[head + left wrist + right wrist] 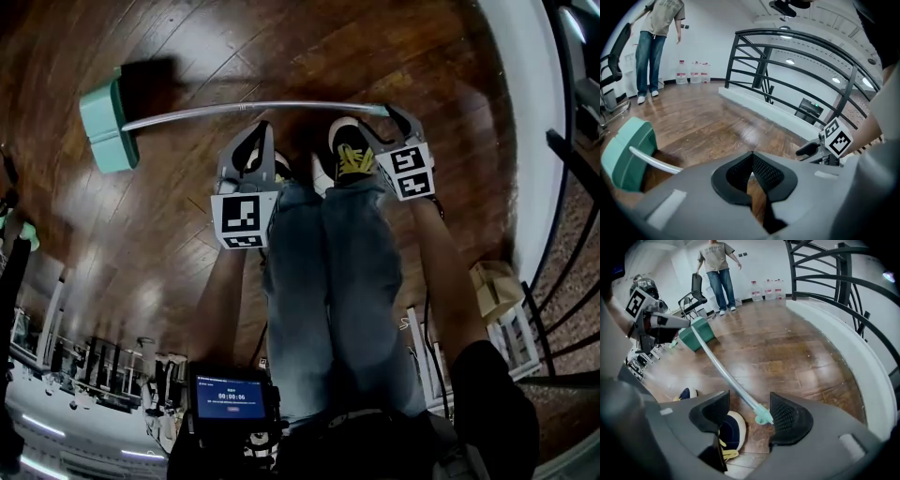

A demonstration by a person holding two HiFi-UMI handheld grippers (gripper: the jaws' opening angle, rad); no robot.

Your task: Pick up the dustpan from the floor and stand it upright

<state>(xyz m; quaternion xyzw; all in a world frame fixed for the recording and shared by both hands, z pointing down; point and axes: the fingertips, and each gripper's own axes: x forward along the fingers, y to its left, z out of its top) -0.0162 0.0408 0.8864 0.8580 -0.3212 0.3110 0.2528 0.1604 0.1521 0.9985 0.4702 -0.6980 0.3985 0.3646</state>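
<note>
Jeans-clad legs (328,272) fill the head view's lower centre; above them the left gripper (255,141) has its jaws closed on nothing, the right gripper (398,117) holds its jaws apart around the handle tip (763,417) of the mint-green dustpan (108,117), which lies on the wooden floor (187,56) at upper left.

dustpan (108,117) lying on the wood floor (281,47), not upright
mint-green pan at the left in head view; long pale tube handle (253,109) runs from it roughly level across the floor to the right and ends in a small green cap (763,417)
</note>
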